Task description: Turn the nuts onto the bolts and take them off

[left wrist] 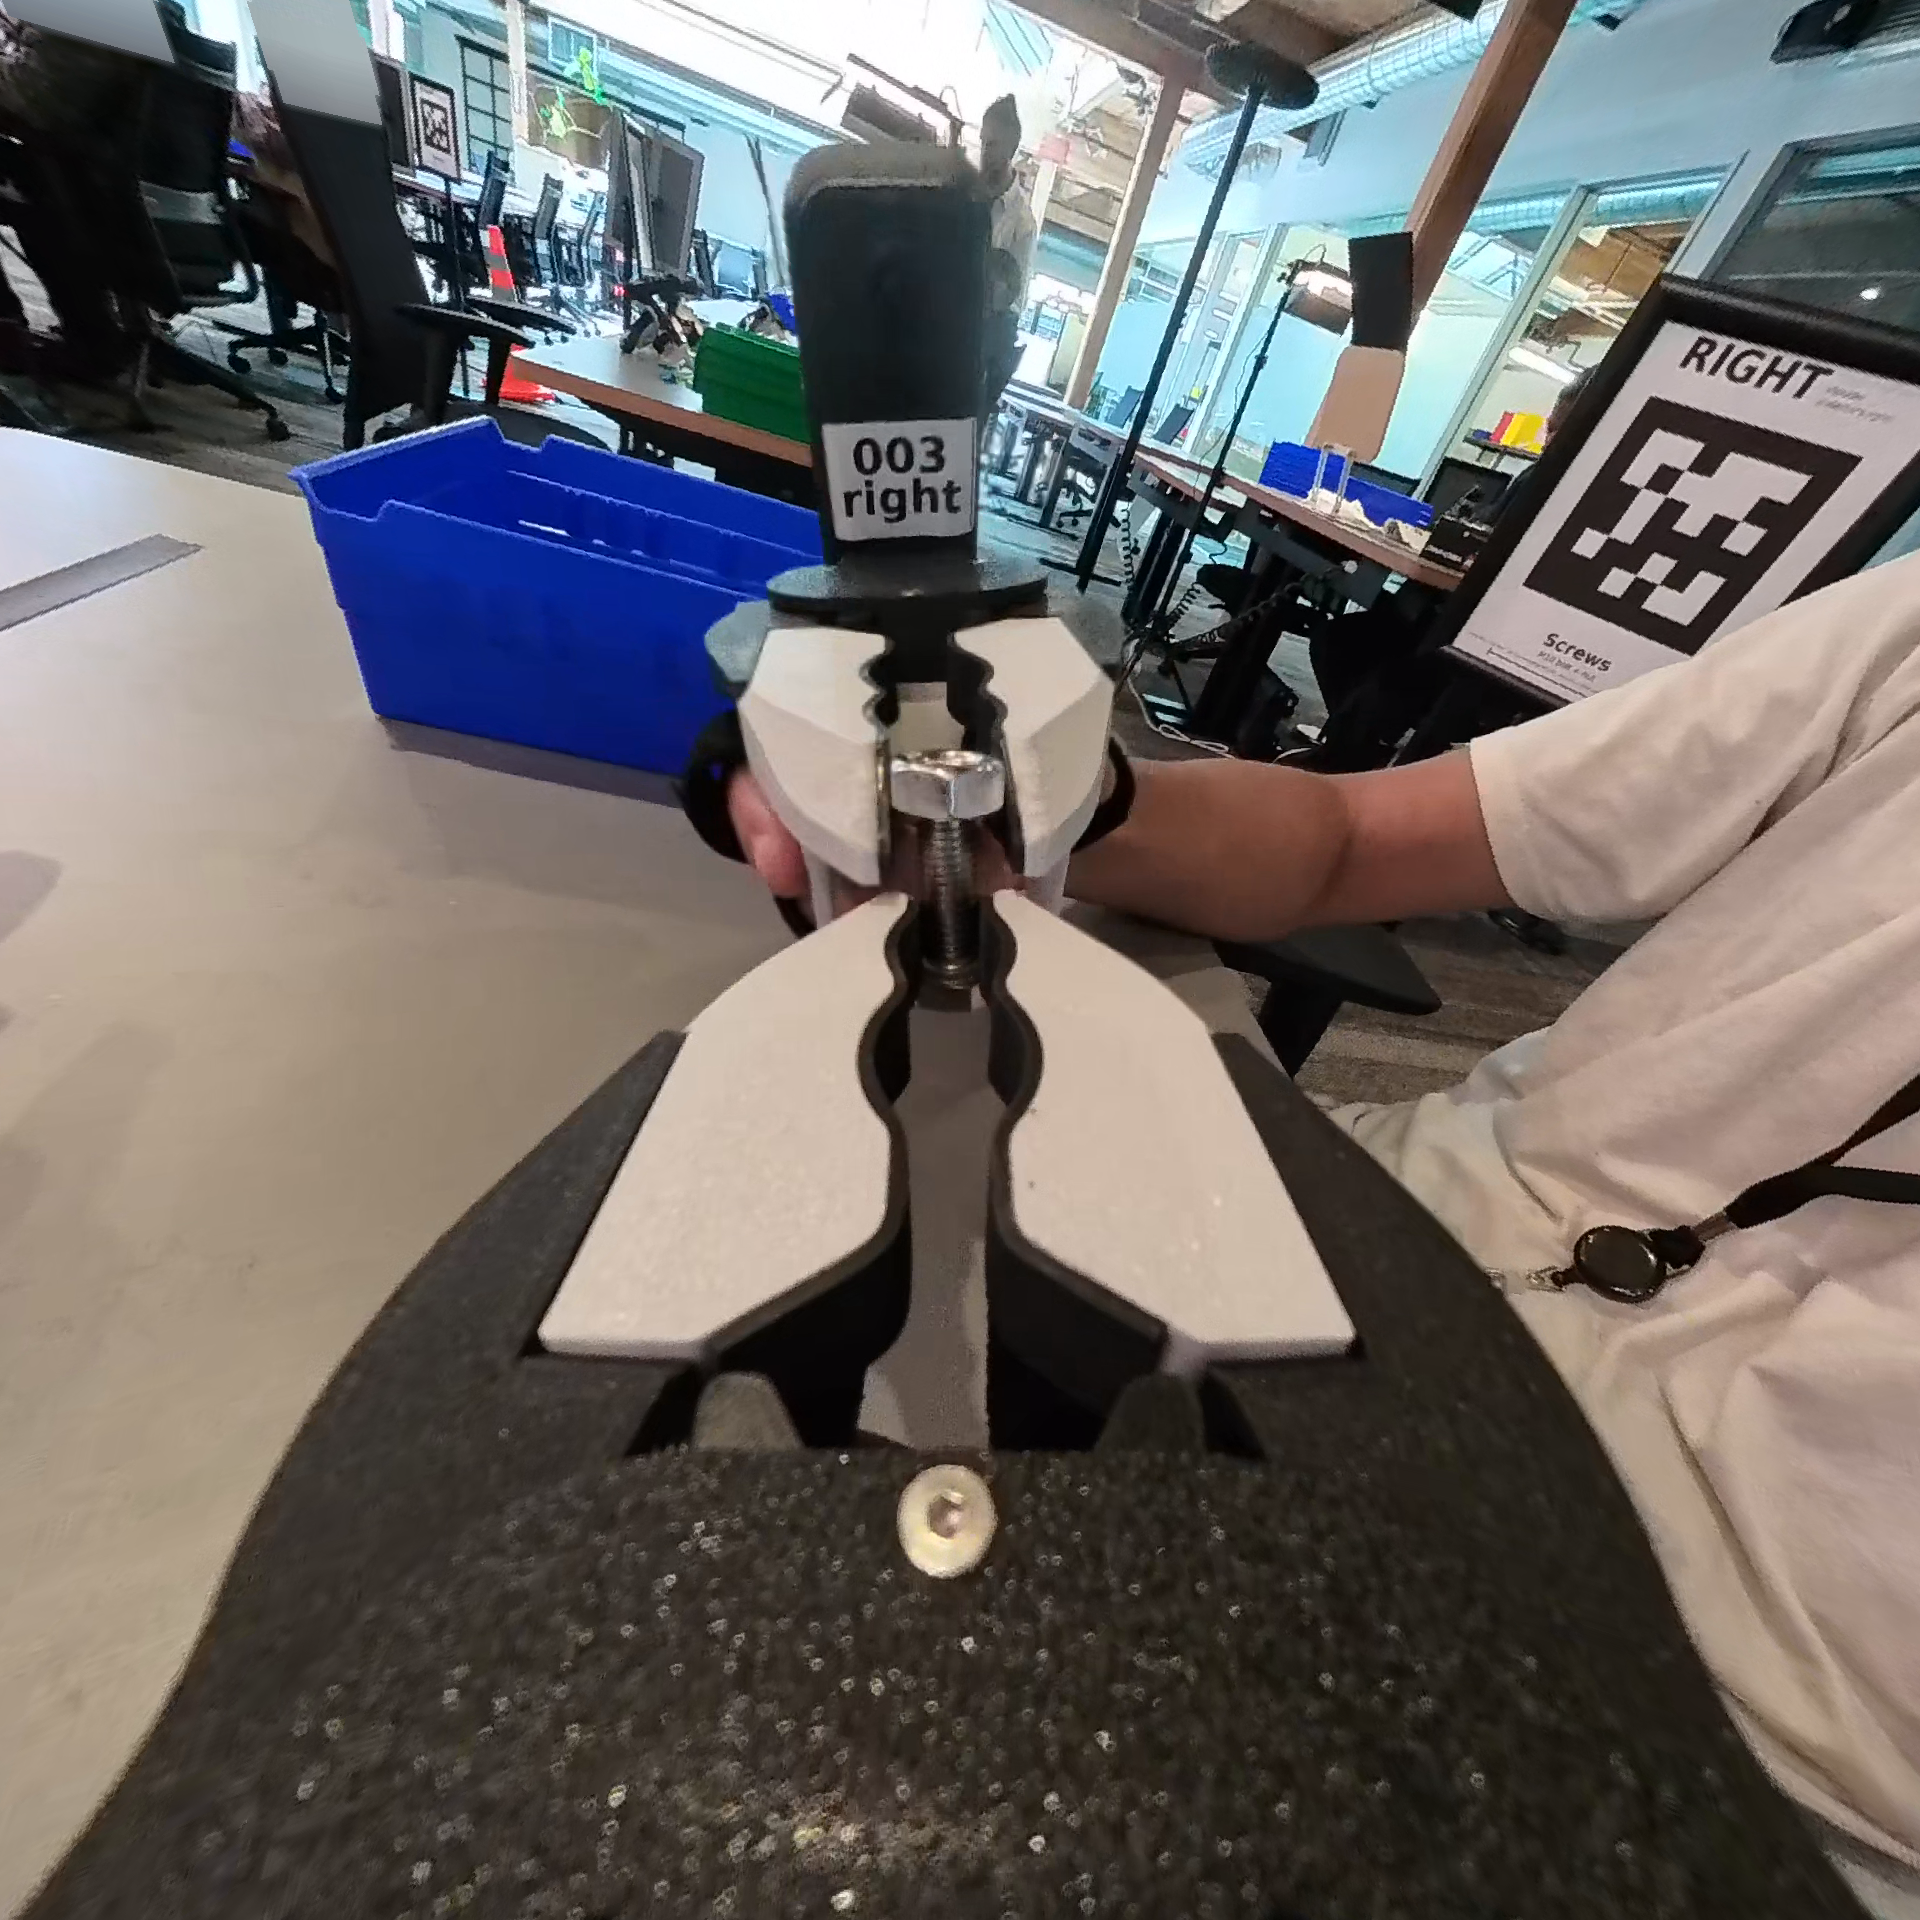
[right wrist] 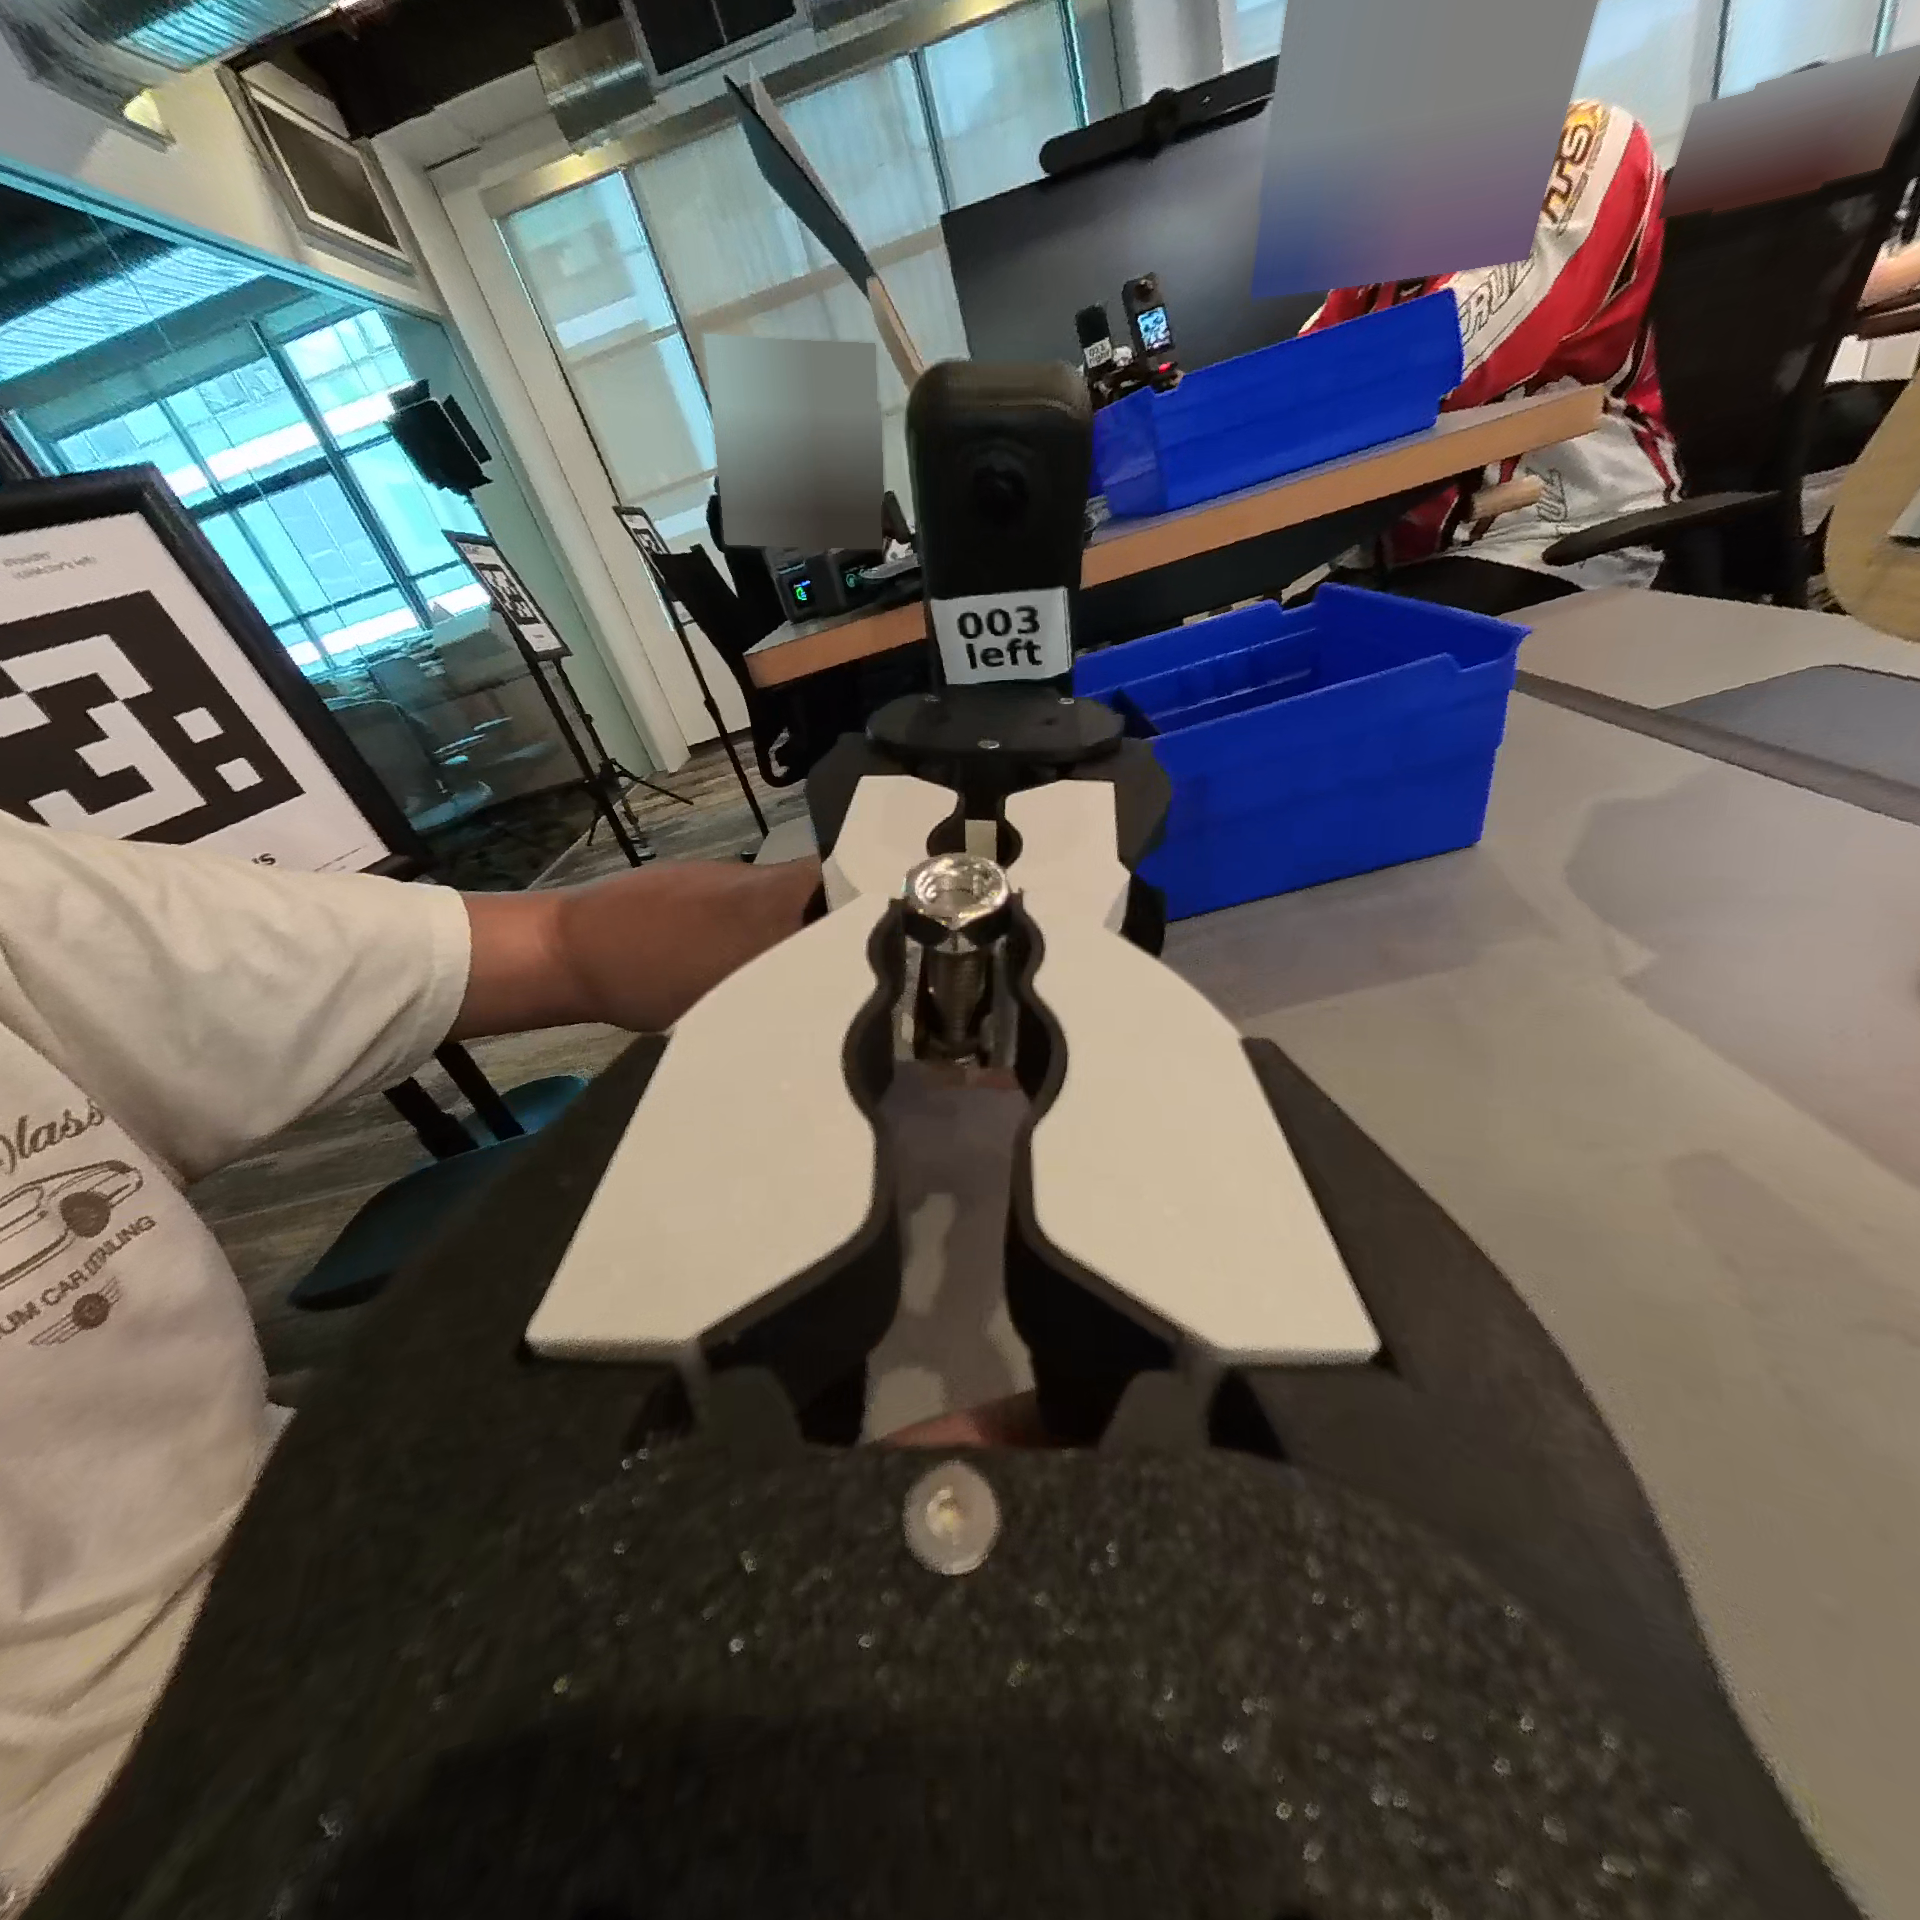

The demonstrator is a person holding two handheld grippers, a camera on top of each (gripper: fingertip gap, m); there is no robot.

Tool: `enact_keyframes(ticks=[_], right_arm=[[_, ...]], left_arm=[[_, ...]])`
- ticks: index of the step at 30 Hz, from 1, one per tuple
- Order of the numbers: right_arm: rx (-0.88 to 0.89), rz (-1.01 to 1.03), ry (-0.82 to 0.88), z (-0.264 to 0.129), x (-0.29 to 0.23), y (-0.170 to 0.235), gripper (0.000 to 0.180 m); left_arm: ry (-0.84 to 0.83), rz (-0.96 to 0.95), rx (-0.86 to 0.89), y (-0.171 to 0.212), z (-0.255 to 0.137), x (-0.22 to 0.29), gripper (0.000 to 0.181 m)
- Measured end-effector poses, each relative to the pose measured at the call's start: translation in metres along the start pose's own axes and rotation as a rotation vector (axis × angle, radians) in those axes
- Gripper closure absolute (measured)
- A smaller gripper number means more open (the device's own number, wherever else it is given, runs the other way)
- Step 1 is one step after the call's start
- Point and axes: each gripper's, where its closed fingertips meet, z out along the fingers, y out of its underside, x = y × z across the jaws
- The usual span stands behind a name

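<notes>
Your left hand-held gripper (left wrist: 945,971) clenches the nut end of the shiny steel hex bolt (left wrist: 943,831); your right hand-held gripper (right wrist: 951,925) clamps its head. Small, stiff, slippery metal: grip the flats, beside the blue plastic bin (right wrist: 1340,748).

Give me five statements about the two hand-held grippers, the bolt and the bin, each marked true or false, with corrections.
1. The right hand-held gripper grips the bolt by its hex head. True.
2. The left hand-held gripper is wide open and away from the bolt. False: its fingers are closed around the bolt's threaded end.
3. The two hand-held grippers face each other, tip to tip. True.
4. The blue bin hangs from a hand-held gripper. False: it sits on the table, behind both.
5. The bolt lies loose on the table. False: it is held in the air between the two hand-held grippers.
</notes>
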Motion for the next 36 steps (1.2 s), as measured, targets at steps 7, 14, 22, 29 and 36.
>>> enact_keyframes(ticks=[7,14,22,29,36], right_arm=[[0.015,-0.001,-0.015,0.0,-0.001,-0.002,0.162],[0.03,-0.004,0.023,-0.004,0.006,-0.007,0.162],[0.041,-0.051,0.164,-0.015,0.029,-0.003,0.162],[0.073,-0.048,0.211,-0.031,0.036,-0.012,0.162],[0.085,-0.054,0.244,-0.042,0.043,-0.016,0.162]], left_arm=[[-0.003,0.009,0.018,-0.004,0.0,0.002,0.161],[-0.068,0.041,-0.085,0.011,0.004,-0.007,0.142],[-0.229,-0.007,-0.12,0.027,-0.001,-0.043,0.141],[-0.337,-0.049,0.022,-0.022,-0.039,-0.042,0.138],[-0.549,0.162,-0.292,-0.033,-0.086,0.007,0.143]])
